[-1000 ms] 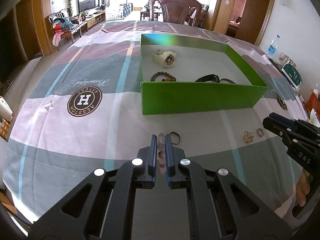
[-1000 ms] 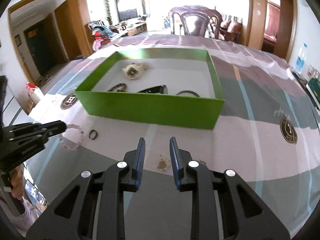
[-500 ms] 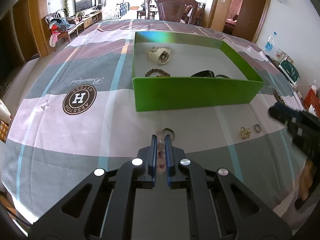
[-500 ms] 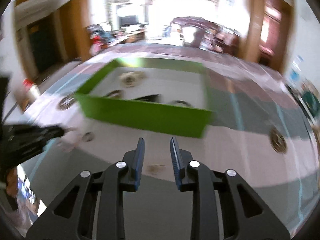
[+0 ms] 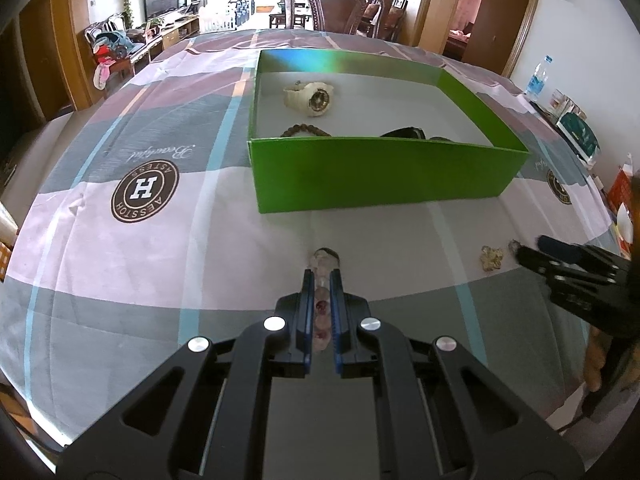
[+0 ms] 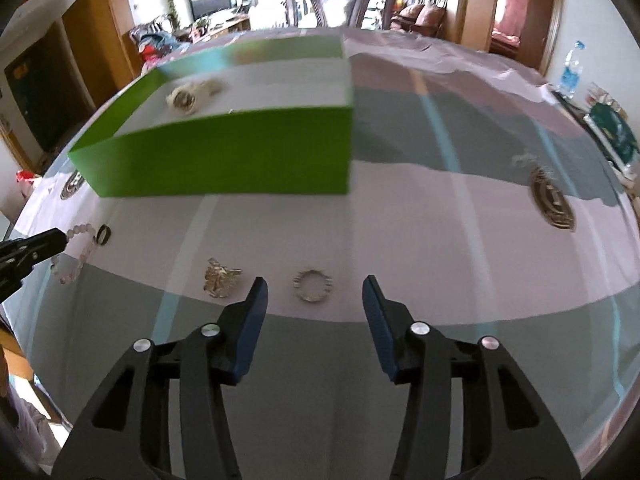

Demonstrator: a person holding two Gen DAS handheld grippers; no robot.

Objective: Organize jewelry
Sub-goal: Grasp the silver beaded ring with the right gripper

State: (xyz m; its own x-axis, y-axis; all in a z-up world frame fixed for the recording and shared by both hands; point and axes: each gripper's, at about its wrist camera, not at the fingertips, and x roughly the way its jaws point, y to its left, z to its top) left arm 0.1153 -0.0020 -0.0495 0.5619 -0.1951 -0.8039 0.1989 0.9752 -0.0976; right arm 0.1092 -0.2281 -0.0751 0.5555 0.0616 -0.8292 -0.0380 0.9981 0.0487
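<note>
My left gripper (image 5: 321, 276) is shut on a pink bead bracelet (image 5: 322, 298), low over the tablecloth in front of the green box (image 5: 380, 176). The right wrist view shows that bracelet (image 6: 76, 256) at the left gripper's tip (image 6: 60, 240), next to a small black ring (image 6: 104, 235). My right gripper (image 6: 316, 286) stands open just above the cloth, and a silver ring (image 6: 313, 286) lies between its fingertips, untouched. A gold brooch (image 6: 220, 278) lies left of it. The box holds a cream watch (image 5: 310, 96), a brown bead bracelet (image 5: 306, 132) and a black watch (image 5: 404, 133).
A checked tablecloth with round logos (image 5: 144, 190) covers the table. A water bottle (image 5: 536, 78) and small packages stand along the right edge. A carved wooden chair (image 5: 340, 4) is at the far end.
The right gripper's jaws have spread wider and it has come down and forward over the silver ring. The left gripper has kept its hold on the pink bracelet, nearly still.
</note>
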